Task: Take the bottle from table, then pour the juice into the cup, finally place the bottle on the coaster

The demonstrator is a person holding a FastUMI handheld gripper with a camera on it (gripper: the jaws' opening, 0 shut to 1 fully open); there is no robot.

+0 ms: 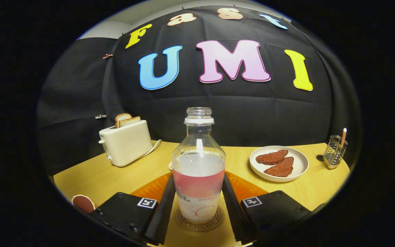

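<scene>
Gripper view shows the claw with its two black fingers pressed on both sides of the bottle, so it is grasping it. The bottle stands upright on the round coaster, right between the fingers. Its top is open and some juice is inside. An orange mat lies under the fingers. If the claw lets go unevenly, the bottle could tip and spill.
</scene>
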